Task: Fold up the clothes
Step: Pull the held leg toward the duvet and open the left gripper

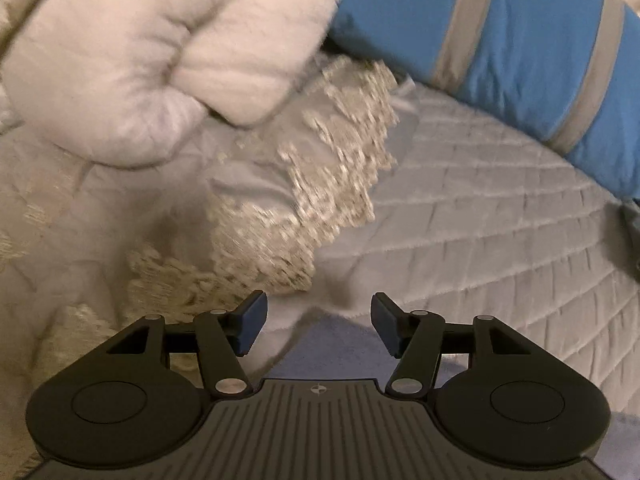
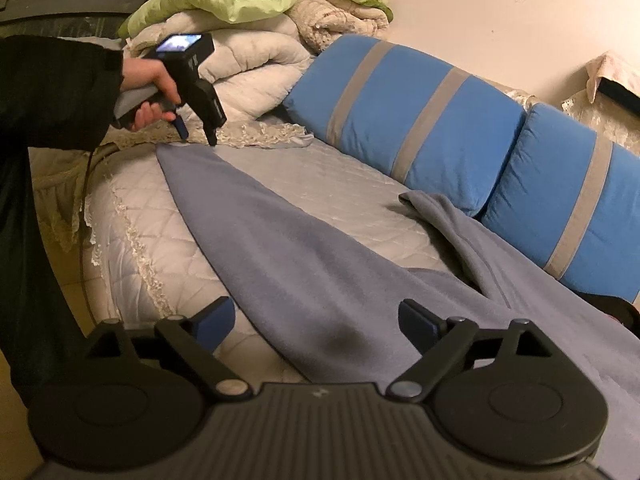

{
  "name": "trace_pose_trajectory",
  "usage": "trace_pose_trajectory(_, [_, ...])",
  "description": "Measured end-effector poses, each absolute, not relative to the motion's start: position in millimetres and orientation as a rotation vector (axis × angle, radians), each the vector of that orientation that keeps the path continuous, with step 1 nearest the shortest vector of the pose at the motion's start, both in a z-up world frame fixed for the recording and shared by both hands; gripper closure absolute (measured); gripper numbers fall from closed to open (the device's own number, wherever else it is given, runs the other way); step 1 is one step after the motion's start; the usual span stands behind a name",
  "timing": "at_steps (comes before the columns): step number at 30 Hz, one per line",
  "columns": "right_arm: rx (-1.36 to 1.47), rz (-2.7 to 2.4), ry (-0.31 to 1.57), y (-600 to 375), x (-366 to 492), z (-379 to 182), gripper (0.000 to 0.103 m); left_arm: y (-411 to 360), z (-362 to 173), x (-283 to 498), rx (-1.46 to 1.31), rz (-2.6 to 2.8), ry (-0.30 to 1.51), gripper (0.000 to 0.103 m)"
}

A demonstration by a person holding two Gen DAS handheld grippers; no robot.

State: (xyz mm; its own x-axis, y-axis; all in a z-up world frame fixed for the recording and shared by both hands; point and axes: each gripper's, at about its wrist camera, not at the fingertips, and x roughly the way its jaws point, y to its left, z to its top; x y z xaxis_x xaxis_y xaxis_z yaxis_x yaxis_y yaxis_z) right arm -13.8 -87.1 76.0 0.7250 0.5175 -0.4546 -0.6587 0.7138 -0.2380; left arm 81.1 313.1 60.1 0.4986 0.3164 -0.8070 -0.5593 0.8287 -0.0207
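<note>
A blue-grey fleece garment (image 2: pixel 304 264) lies spread along the quilted bed, one long part running to the far end and another bunched near the blue cushions. My right gripper (image 2: pixel 316 320) is open just above its near part, holding nothing. My left gripper (image 2: pixel 198 136) shows in the right wrist view, fingers apart, tips down at the garment's far end. In the left wrist view the left gripper (image 1: pixel 318 324) is open, with a strip of the garment (image 1: pixel 320 348) below it.
Two blue cushions with grey stripes (image 2: pixel 420 120) line the wall side. A pile of white and green quilts (image 2: pixel 256 4) sits at the far end. A lace-trimmed cover (image 1: pixel 296 208) and a white quilt (image 1: pixel 160 60) lie ahead of the left gripper. The bed's edge (image 2: pixel 120 240) is at left.
</note>
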Motion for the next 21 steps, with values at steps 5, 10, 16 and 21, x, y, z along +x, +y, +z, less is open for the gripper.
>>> trace_pose_trajectory(5, [-0.408, 0.664, 0.372, -86, -13, 75, 0.007, 306, 52, 82, -0.214, 0.534, 0.915, 0.102])
trace_pose_trajectory(10, [-0.402, 0.650, 0.377, -88, -10, 74, 0.006, 309, 63, 77, -0.197, 0.568, 0.847, 0.102])
trace_pose_trajectory(16, [-0.390, 0.640, 0.372, -91, -9, 74, 0.006, 305, 70, 75, -0.150, 0.603, 0.806, 0.102])
trace_pose_trajectory(21, [-0.393, 0.633, 0.375, -91, -8, 73, 0.005, 307, 67, 79, -0.112, 0.634, 0.801, 0.102])
